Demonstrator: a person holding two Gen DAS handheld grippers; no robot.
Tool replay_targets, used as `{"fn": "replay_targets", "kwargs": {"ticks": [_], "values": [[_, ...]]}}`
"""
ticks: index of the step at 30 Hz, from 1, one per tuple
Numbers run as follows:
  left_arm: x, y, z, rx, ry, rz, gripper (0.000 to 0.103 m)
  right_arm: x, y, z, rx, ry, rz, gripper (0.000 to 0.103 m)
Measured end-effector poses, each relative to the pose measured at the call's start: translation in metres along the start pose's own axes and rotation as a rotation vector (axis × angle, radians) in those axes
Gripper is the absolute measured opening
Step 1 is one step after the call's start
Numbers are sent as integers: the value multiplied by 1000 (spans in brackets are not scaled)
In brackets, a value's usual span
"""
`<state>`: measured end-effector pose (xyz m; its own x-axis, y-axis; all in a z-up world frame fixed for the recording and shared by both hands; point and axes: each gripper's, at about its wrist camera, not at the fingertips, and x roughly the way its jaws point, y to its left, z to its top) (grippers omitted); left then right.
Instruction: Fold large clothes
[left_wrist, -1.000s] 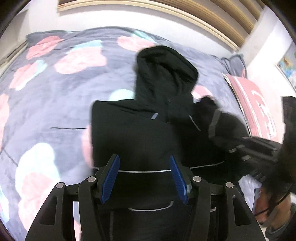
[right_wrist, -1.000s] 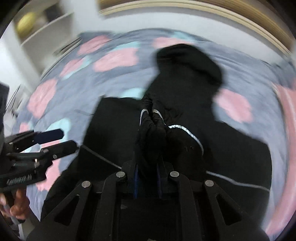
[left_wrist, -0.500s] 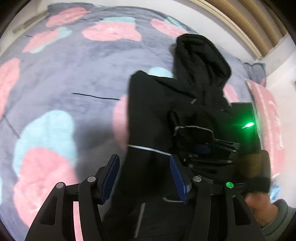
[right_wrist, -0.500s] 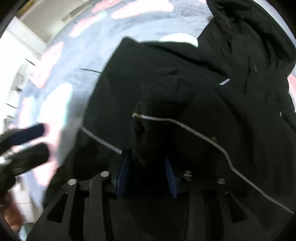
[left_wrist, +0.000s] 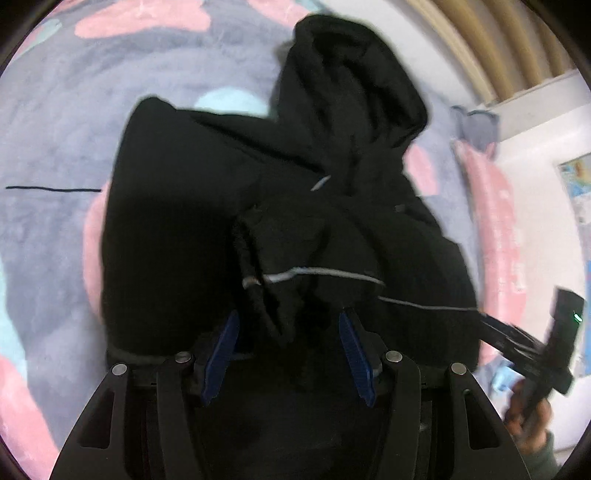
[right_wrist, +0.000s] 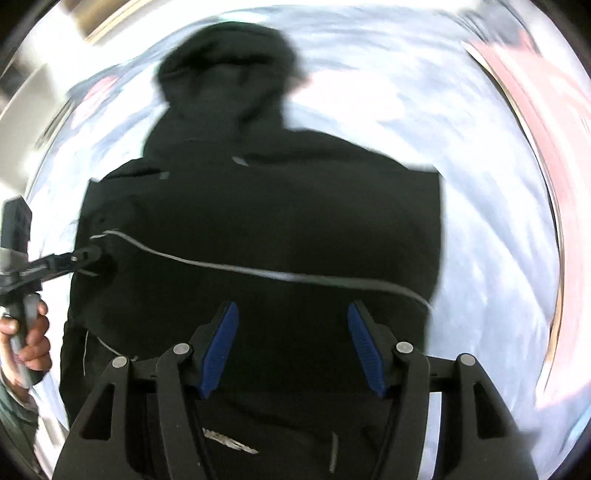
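A black hooded jacket (left_wrist: 177, 229) with thin grey piping lies on the bed, hood (left_wrist: 351, 85) at the far end, both sleeves folded in over its body. It also shows in the right wrist view (right_wrist: 280, 221). My left gripper (left_wrist: 288, 332) is open, its blue pads either side of a bunched sleeve cuff (left_wrist: 280, 258); I cannot tell whether they touch it. From the right wrist view its fingertips (right_wrist: 86, 254) sit at the jacket's left edge. My right gripper (right_wrist: 291, 332) is open and empty above the jacket's lower body. It shows at the right in the left wrist view (left_wrist: 517, 336).
The bed is covered by a grey blanket (left_wrist: 74, 122) with pink and pale blue blotches. A pink pillow (left_wrist: 495, 229) lies along the right side by a white wall. A slatted wooden headboard (left_wrist: 480, 48) runs behind the hood.
My right gripper let go of the sleeve it carried across the jacket, opened, and pulled back to the right. My left gripper moved in onto the jacket, around the dropped cuff.
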<state>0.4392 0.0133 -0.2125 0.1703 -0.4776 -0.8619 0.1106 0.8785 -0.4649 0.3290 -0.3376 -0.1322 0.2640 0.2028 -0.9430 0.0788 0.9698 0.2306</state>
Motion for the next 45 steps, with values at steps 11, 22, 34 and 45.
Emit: {"fn": "replay_targets", "kwargs": {"ticks": [11, 22, 34, 45], "values": [[-82, 23, 5, -55, -198, -135, 17, -1, -4, 7, 23, -18, -6, 64], [-14, 75, -21, -160, 27, 34, 21, 85, 25, 20, -46, 59, -175, 69], [-117, 3, -9, 40, -218, 44, 60, 20, 75, 51, -147, -57, -47, 69], [9, -6, -19, 111, 0, 177, 59, 86, 94, 26, -192, 45, -71, 69]]}}
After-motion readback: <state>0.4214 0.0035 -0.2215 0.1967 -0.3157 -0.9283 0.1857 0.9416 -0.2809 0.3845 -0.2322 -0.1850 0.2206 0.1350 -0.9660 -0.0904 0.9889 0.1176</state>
